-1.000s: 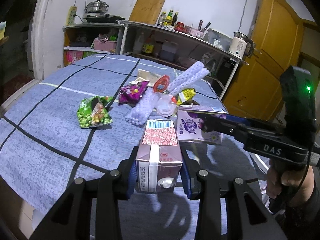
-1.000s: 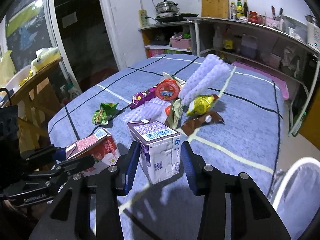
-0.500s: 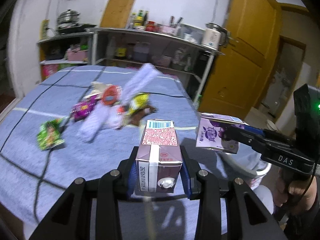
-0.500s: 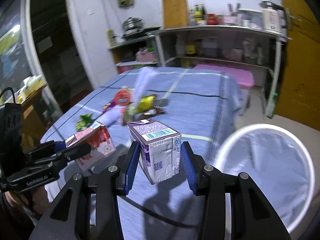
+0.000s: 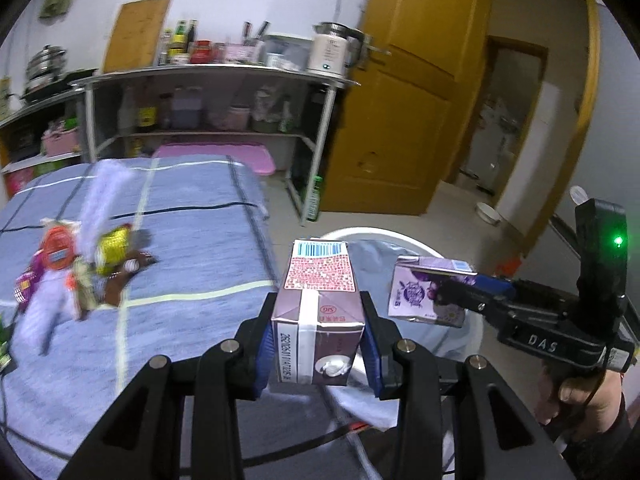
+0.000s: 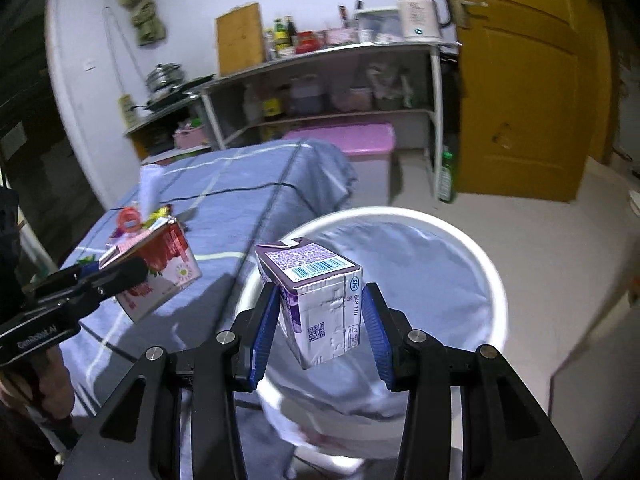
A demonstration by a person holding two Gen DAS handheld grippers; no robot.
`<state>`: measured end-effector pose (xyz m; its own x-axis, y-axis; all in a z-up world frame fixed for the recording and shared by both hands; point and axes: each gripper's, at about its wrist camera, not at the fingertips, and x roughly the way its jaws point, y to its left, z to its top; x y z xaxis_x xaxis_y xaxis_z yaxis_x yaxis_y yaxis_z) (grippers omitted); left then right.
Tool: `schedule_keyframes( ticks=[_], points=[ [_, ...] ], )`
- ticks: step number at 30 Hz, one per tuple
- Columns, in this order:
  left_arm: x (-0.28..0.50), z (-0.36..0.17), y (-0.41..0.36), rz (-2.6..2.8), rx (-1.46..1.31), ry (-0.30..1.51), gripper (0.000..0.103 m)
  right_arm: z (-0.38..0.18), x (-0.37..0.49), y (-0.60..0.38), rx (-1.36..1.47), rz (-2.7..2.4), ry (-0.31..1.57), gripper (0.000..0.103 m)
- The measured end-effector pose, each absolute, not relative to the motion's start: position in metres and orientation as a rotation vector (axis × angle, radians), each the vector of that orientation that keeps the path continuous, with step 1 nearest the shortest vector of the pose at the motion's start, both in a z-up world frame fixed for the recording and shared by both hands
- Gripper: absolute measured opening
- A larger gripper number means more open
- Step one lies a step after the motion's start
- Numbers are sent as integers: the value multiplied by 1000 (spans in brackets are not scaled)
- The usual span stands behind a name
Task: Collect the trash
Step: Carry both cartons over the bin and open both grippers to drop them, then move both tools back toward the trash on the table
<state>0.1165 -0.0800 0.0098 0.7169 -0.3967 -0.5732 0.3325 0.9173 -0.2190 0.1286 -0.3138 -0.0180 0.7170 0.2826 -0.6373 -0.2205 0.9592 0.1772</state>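
Far left on the table (image 5: 192,264) with the blue checked cloth, the rest of the trash lies in a loose pile — a yellow wrapper (image 5: 112,246), a red round lid (image 5: 58,246), a white foam sleeve (image 5: 104,188), all blurred.

Your left gripper (image 5: 318,344) is clamped on a pink strawberry carton (image 5: 320,312), pads pressing both its sides, carton lifted clear of the cloth near the table's right edge.

Right of that stands the white bin (image 6: 440,236) with its pale liner, on the floor just beside the table.

Your right gripper (image 6: 322,328) grips a purple carton (image 6: 316,300) — held tilted, directly above the bin's open mouth, not touching the rim.

Behind: a metal shelf (image 5: 208,80) with bottles and a kettle (image 5: 330,52), then a yellow door (image 5: 404,92).
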Motion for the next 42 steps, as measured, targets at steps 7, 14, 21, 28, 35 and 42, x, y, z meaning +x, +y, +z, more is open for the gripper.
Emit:
schedule_keyframes(
  ticks=[7,14,21,28,35,42],
  points=[
    [133,0,-118,-478,-66,709,39,-34,132,-335,105,232,769,44],
    [138,-13,-139,-507,-37,756,39,-49,134,-342,111,218,822,44],
    [136,-16,-140,-511,-25,769,43,-56,133,-341,98,211,843,44],
    [133,-14,-131,-498,-38,754,47,-49,128,-340,98,205,822,47],
    [122,-11,-115,-461,-59,738,47,-36,118,-332,103,226,769,51],
    [108,-6,-92,-405,-78,719,48,-24,106,-311,92,287,729,53]
  ],
)
